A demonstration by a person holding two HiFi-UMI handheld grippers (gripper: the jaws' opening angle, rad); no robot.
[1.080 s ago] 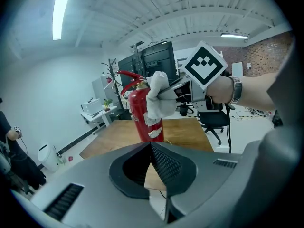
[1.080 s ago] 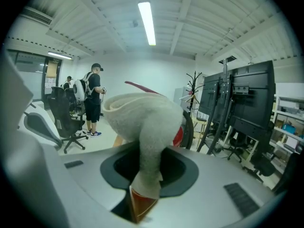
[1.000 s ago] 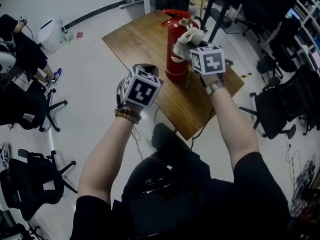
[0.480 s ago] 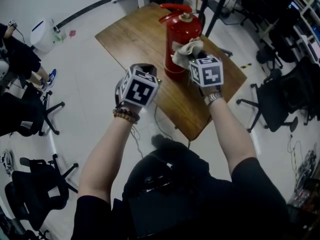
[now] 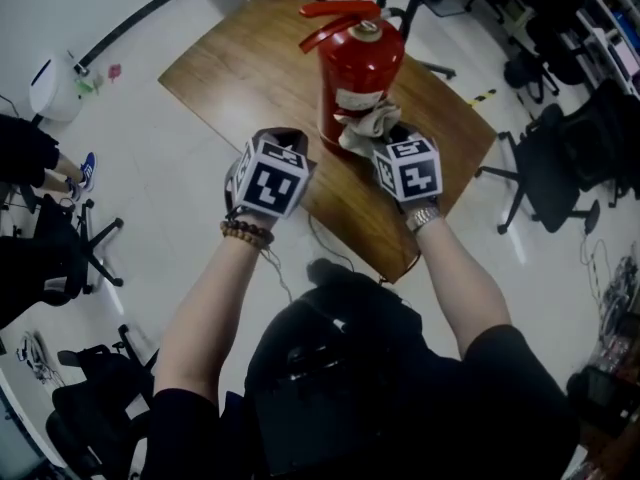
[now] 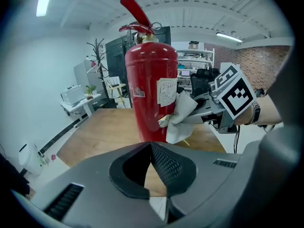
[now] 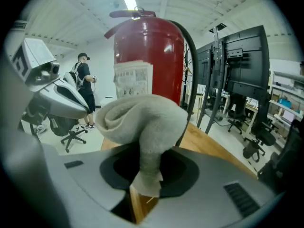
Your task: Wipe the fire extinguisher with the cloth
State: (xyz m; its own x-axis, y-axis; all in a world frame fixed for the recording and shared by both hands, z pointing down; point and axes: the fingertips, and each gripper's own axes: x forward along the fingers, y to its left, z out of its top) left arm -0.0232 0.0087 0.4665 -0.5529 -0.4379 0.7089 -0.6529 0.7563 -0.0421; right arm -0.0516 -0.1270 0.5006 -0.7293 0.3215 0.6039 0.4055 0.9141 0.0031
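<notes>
The right gripper (image 7: 145,177) is pinched on a grey cloth (image 7: 142,120), whose lower tail runs down between the jaws while the bunched upper part bulges out in front of them. That bunched part lies against the lower side of the fire extinguisher (image 5: 358,68), just below its white label (image 6: 167,91), on the side facing the person. The left gripper (image 6: 151,148) has its jaws pressed together with nothing between them (the dimpled pads meet edge to edge) and hangs near the extinguisher without touching it, off to the cloth's left in the head view. The red extinguisher stands upright on the wooden counter (image 5: 240,68), near the edge closest to the person, its lever handle (image 6: 135,15) at the top and a black hose (image 7: 192,65) curving down its far side. Bare wood lies between the left gripper and the extinguisher's base, with nothing standing in that gap. Around the extinguisher, beyond the counter, black office chairs (image 5: 560,158) stand on the pale floor, a white bin (image 5: 50,73) sits well off to its left, and a person (image 7: 85,89) stands in the background.
</notes>
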